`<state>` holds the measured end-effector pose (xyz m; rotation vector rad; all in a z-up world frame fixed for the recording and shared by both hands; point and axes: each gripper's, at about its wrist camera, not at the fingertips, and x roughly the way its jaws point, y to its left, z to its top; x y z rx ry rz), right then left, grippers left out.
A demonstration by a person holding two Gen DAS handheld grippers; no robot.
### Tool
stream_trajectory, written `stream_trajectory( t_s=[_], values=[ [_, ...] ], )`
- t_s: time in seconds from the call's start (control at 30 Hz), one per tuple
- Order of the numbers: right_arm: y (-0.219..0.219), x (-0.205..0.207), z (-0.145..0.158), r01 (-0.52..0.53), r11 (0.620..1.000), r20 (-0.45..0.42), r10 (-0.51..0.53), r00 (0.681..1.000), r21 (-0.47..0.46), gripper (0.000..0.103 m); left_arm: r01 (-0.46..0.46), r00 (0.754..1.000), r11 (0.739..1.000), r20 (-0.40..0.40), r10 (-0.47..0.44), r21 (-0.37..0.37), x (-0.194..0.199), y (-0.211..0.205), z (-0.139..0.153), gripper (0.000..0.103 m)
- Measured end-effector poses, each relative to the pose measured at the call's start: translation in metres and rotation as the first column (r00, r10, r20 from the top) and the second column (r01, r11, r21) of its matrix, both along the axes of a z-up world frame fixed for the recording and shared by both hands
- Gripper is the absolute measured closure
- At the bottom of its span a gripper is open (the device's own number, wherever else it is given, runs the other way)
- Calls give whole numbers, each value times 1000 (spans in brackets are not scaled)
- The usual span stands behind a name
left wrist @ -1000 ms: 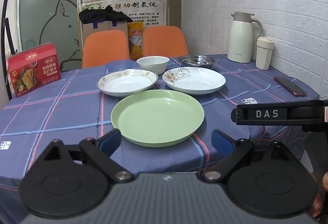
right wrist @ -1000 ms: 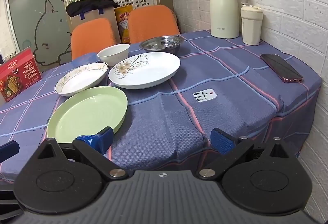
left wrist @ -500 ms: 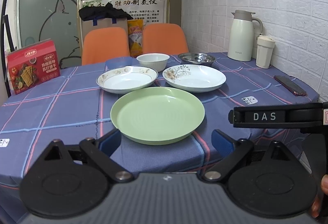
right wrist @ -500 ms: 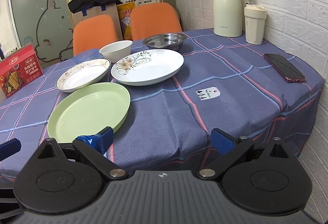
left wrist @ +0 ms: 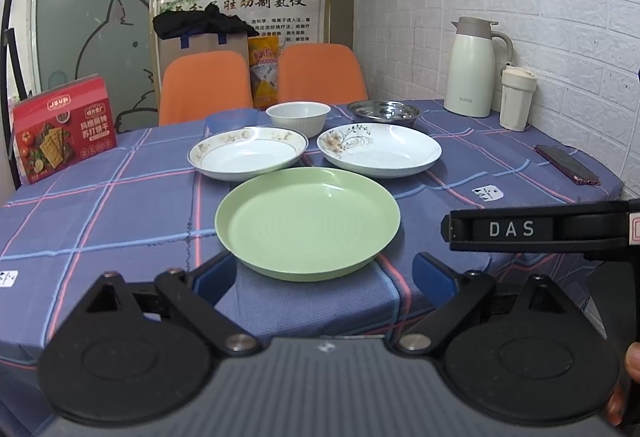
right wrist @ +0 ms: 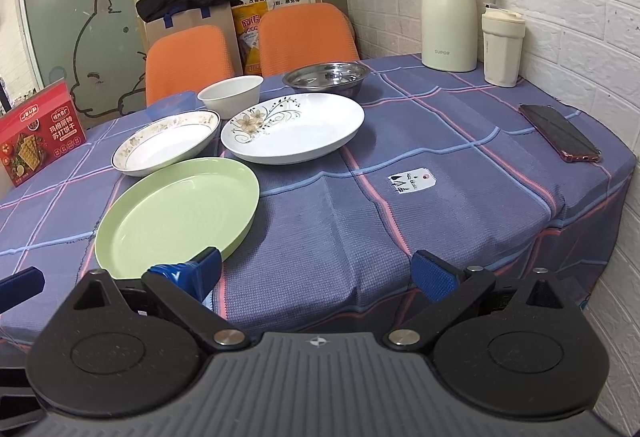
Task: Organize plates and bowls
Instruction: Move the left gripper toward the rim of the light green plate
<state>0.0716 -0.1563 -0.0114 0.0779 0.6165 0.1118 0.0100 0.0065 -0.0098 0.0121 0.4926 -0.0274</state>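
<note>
Both grippers, left gripper [left wrist: 324, 273] and right gripper [right wrist: 316, 275], hovered with fingers apart; stacking unstarted, green plate [left wrist: 307, 223] at twelve o'clock likely first

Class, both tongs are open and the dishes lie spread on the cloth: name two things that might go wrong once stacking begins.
1. The green plate lies near the table's front edge; a clumsy nudge from the left tongs might slide it off.
2. The two white plates appear to touch rim to rim, so lifting one may jolt the other.
</note>
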Motion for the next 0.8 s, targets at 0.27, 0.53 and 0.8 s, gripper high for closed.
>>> stream_trajectory(
  t_s=[0.27,0.53,0.8],
  values=[
    [0,0,0,-2,1000,-3,2,1000,-1,14,1,1000,1000,-4,-1,-1,0,0,0,9],
    [2,2,-1,-10,1000,-9,10,1000,-2,14,1,1000,1000,-12,-2,-6,2,0,1,9],
    [-2,14,2,15,1000,-14,-15,1000,7,14,-10,1000,1000,-26,9,-24,11,20,8,9]
  ],
)
